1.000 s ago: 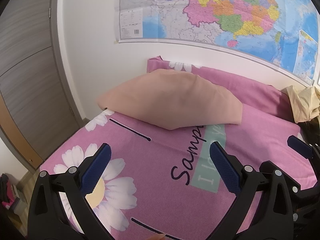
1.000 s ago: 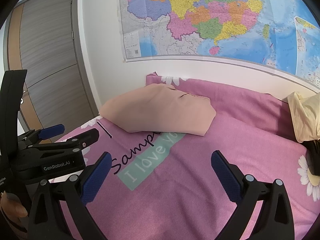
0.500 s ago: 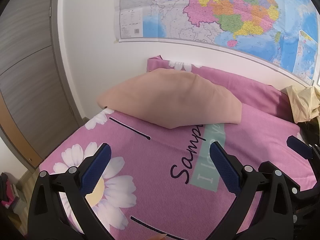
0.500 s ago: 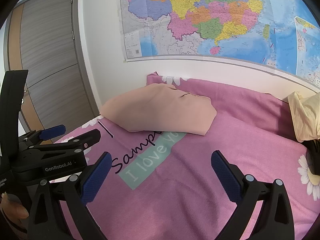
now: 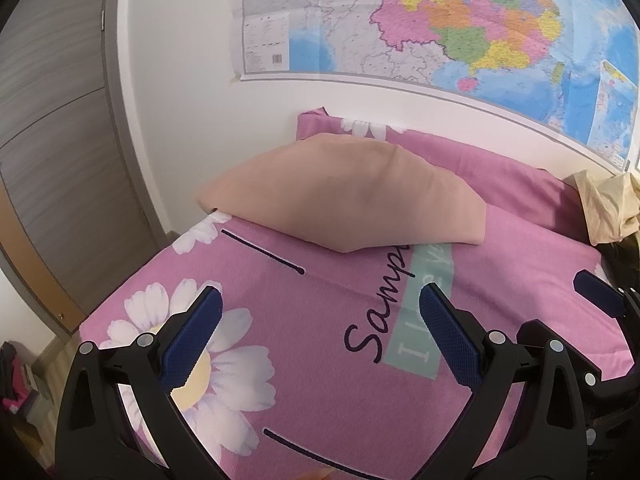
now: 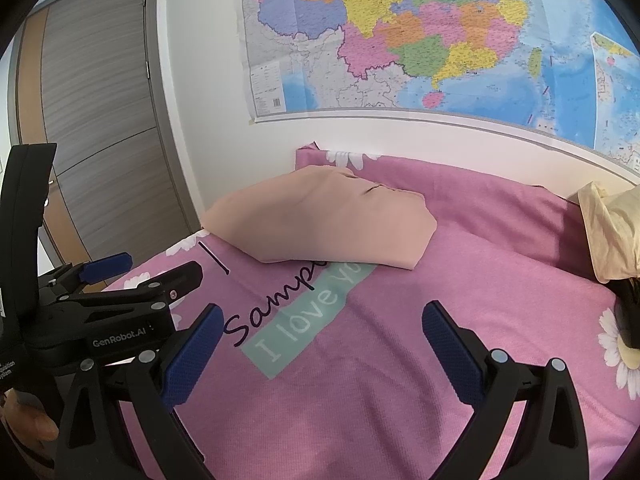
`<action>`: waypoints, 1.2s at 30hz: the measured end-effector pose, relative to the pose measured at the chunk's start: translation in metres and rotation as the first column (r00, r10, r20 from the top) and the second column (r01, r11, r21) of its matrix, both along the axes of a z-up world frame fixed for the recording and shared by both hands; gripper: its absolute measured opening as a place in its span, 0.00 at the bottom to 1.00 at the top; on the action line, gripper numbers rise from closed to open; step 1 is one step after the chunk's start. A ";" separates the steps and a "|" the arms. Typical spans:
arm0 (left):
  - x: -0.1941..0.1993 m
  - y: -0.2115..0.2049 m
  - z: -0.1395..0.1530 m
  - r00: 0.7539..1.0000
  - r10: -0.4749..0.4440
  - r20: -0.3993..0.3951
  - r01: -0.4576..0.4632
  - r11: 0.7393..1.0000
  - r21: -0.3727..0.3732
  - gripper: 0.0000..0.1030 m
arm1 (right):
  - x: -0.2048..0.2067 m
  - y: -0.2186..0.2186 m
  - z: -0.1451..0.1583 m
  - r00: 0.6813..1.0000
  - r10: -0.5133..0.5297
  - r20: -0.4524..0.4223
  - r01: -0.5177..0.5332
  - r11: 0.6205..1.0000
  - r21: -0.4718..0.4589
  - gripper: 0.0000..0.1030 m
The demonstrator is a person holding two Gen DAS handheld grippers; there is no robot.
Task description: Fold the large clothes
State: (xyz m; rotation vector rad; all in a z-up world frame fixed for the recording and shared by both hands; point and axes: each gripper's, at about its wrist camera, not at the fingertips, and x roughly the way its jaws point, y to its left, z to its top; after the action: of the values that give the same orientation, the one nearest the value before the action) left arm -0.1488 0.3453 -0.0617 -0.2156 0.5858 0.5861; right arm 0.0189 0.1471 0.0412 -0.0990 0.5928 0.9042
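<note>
A folded peach-coloured garment (image 5: 344, 204) (image 6: 320, 224) lies at the far left of the pink flowered bed (image 5: 320, 340) (image 6: 440, 320), close to the wall. My left gripper (image 5: 320, 334) hovers open over the bedsheet, well short of the garment, with nothing between its blue pads. Beside it my right gripper (image 6: 322, 344) is open and empty too, above the sheet's printed lettering. In the right wrist view the left gripper's body (image 6: 100, 320) shows at the left. A crumpled pale yellow cloth (image 5: 604, 204) (image 6: 612, 232) rests at the bed's far right.
A large wall map (image 5: 440, 20) (image 6: 440, 40) hangs above the bed. A grey wooden door (image 5: 52, 160) (image 6: 100, 120) stands at the left, past the bed's edge. A dark object (image 6: 628, 320) lies at the right edge of the bed. Pink things (image 5: 12, 384) sit on the floor.
</note>
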 end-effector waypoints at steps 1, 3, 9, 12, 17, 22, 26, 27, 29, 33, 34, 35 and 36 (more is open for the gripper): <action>0.000 0.000 0.000 1.000 -0.001 -0.001 0.001 1.000 0.000 0.95 | 0.000 0.000 0.000 1.000 0.000 -0.001 0.000 1.000 0.000 0.94; 0.000 -0.001 -0.001 1.000 0.002 -0.003 -0.002 1.000 0.003 0.95 | 0.000 0.001 0.000 1.000 0.000 -0.003 0.000 1.000 0.000 0.94; 0.001 -0.001 -0.002 1.000 0.005 -0.006 -0.005 1.000 0.009 0.95 | 0.002 0.001 -0.001 1.000 0.001 -0.011 -0.001 1.000 0.002 0.94; 0.002 -0.002 -0.002 1.000 0.005 -0.008 -0.005 1.000 0.008 0.95 | 0.002 0.001 -0.002 1.000 0.000 -0.012 0.000 1.000 0.003 0.94; 0.003 -0.001 -0.004 1.000 0.007 -0.011 -0.007 1.000 0.006 0.95 | 0.003 0.001 -0.004 1.000 0.000 -0.017 0.000 1.000 0.000 0.94; 0.003 -0.001 -0.005 1.000 0.009 -0.013 -0.009 1.000 0.004 0.95 | 0.003 0.002 -0.006 1.000 0.000 -0.020 0.000 1.000 -0.003 0.94; 0.004 0.000 -0.006 1.000 0.010 -0.016 -0.010 1.000 0.002 0.95 | 0.004 0.002 -0.006 1.000 0.002 -0.021 -0.002 1.000 -0.006 0.94; 0.004 0.000 -0.006 1.000 0.011 -0.016 -0.011 1.000 0.002 0.95 | 0.004 0.002 -0.006 1.000 0.002 -0.021 -0.002 1.000 -0.005 0.94; 0.004 0.001 -0.007 1.000 0.011 -0.018 -0.011 1.000 0.003 0.95 | 0.004 0.003 -0.006 1.000 0.002 -0.022 -0.002 1.000 -0.007 0.94; 0.006 0.002 -0.007 1.000 0.014 -0.020 -0.014 1.000 -0.001 0.95 | 0.005 0.004 -0.006 1.000 0.002 -0.024 -0.002 1.000 -0.010 0.94; 0.006 0.002 -0.007 1.000 0.016 -0.020 -0.016 1.000 -0.002 0.95 | 0.005 0.005 -0.006 1.000 0.003 -0.025 -0.003 1.000 -0.009 0.94; 0.006 0.002 -0.007 1.000 0.017 -0.020 -0.017 1.000 -0.002 0.95 | 0.005 0.005 -0.006 1.000 0.004 -0.026 -0.004 1.000 -0.009 0.94; 0.006 0.002 -0.007 1.000 0.017 -0.021 -0.017 1.000 -0.002 0.95 | 0.006 0.005 -0.006 1.000 0.004 -0.027 -0.004 1.000 -0.010 0.94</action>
State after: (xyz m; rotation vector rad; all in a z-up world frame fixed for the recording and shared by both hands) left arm -0.1427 0.3472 -0.0688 -0.2165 0.6054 0.6047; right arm 0.0245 0.1526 0.0350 -0.0973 0.6222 0.9075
